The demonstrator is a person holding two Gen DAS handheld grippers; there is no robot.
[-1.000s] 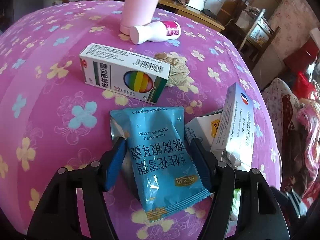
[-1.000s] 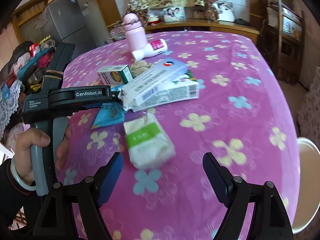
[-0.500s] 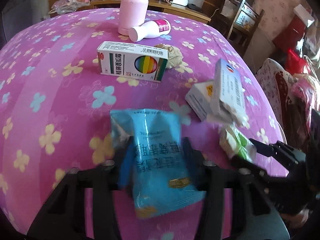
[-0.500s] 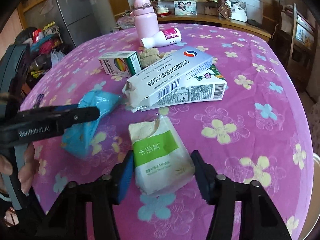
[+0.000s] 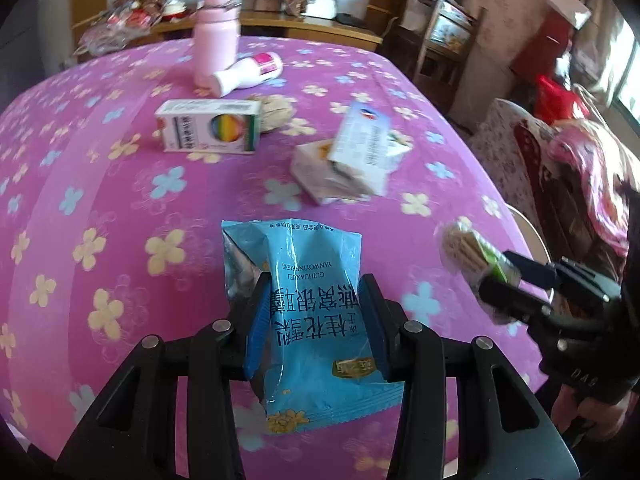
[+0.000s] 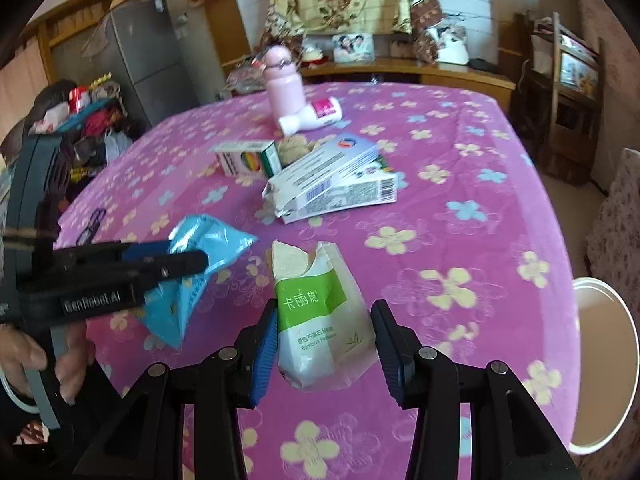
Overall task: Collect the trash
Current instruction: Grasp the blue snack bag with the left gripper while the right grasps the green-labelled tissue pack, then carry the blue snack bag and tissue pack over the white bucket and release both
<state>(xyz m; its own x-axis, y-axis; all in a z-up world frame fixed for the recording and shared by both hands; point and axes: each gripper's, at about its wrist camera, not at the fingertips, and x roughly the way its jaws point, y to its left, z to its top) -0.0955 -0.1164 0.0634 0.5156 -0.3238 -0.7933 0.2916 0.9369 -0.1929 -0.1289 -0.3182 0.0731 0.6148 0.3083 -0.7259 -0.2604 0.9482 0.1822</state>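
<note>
My left gripper [image 5: 314, 320] is shut on a blue snack packet [image 5: 308, 304] and holds it above the pink flowered tablecloth [image 5: 120, 200]. The packet also shows in the right wrist view [image 6: 200, 256], lifted at the left. My right gripper [image 6: 326, 344] is shut on a white and green tissue pack [image 6: 320, 320], lifted off the cloth. That pack shows in the left wrist view [image 5: 472, 256] at the right.
On the table lie a rainbow-print box [image 5: 208, 132], two stacked white cartons [image 6: 332, 184], a crumpled paper ball [image 6: 294, 148], a pink bottle [image 6: 284, 88] and a small white bottle [image 6: 314, 116]. A white bin rim [image 6: 600, 364] sits beyond the right table edge.
Both grippers closed on their packs, the left on the blue packet and the right on the tissue pack, and lifted them back from the table.
</note>
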